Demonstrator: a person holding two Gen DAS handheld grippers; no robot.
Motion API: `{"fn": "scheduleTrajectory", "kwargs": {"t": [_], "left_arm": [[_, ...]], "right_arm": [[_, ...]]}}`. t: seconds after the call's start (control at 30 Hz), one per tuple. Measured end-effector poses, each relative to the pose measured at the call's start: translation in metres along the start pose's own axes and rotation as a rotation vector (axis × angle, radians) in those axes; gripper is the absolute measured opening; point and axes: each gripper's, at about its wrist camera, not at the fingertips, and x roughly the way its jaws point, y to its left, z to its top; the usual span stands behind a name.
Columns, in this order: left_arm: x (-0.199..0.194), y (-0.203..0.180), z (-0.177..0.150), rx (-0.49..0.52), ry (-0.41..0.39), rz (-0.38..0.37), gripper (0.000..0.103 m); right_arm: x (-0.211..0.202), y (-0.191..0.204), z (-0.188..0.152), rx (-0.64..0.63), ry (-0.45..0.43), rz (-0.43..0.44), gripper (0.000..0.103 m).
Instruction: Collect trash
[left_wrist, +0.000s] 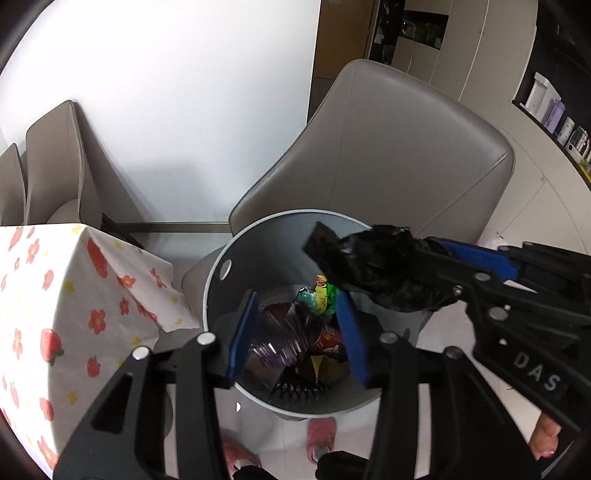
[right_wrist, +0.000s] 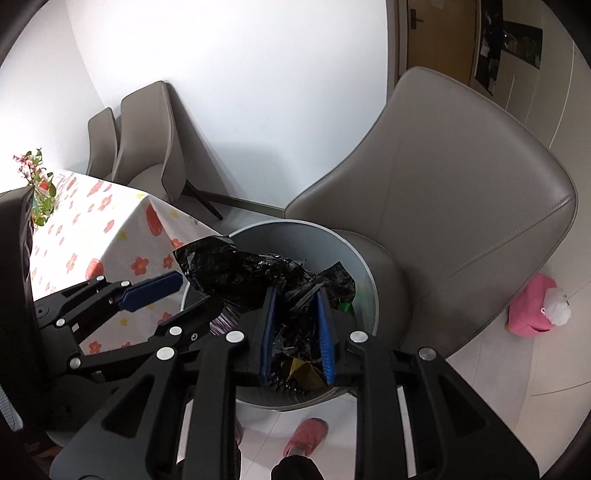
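Note:
A round grey bin (left_wrist: 218, 266) stands on the floor, holding several snack wrappers, among them a green and yellow one (left_wrist: 321, 295) and a purple one (left_wrist: 280, 332). My left gripper (left_wrist: 297, 336) hangs over the bin's mouth, open, with nothing between its blue fingers. From the right, my right gripper (left_wrist: 424, 266) is shut on a crumpled black plastic bag (left_wrist: 376, 269) above the bin's far rim. In the right wrist view the black bag (right_wrist: 236, 269) bunches between the right gripper's (right_wrist: 297, 332) pads over the bin (right_wrist: 365, 273). The open left gripper (right_wrist: 201, 291) is at the left.
A table with a flowered cloth (left_wrist: 55, 295) stands left of the bin. A large grey chair (left_wrist: 399, 155) is right behind it, and more chairs (right_wrist: 147, 140) line the wall. The person's pink slippers (left_wrist: 321, 432) are by the bin. A pink object (right_wrist: 532, 306) lies on the floor.

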Motion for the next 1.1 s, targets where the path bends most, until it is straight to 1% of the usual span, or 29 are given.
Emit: {"fn": "scheduleTrajectory", "kwargs": {"t": [0.03,0.1,0.13,0.2,0.33,0.53,0.63,0.73,0.9,1.1], "left_arm": [[0.001,0.001,0.001,-0.001,0.002,0.0,0.047],[0.0,0.001,0.001,-0.007,0.002,0.0,0.048],[-0.001,0.003,0.001,-0.01,0.0,0.0,0.048],[-0.002,0.004,0.001,-0.013,-0.003,0.003,0.049],[-0.01,0.007,0.0,-0.017,-0.01,0.017,0.049],[-0.025,0.018,-0.004,-0.054,-0.029,0.051,0.05],[-0.035,0.027,-0.008,-0.087,-0.041,0.077,0.05],[-0.048,0.041,-0.015,-0.142,-0.054,0.105,0.05],[-0.072,0.074,-0.031,-0.257,-0.075,0.185,0.05],[-0.112,0.125,-0.064,-0.421,-0.103,0.307,0.053]], "right_arm": [[0.0,-0.001,-0.001,0.003,0.0,0.0,0.021],[-0.001,0.0,0.0,0.004,-0.008,-0.01,0.036],[-0.001,0.002,0.0,0.005,-0.015,-0.015,0.039],[-0.003,0.001,0.001,0.007,-0.024,-0.018,0.049],[-0.006,0.004,0.003,-0.001,-0.034,-0.015,0.049],[-0.01,0.016,0.01,-0.048,-0.051,-0.002,0.049],[-0.011,0.028,0.013,-0.09,-0.055,0.013,0.049],[-0.011,0.045,0.016,-0.139,-0.055,0.036,0.049],[-0.008,0.09,0.022,-0.27,-0.057,0.103,0.049],[-0.006,0.167,0.026,-0.445,-0.068,0.208,0.049]]}}
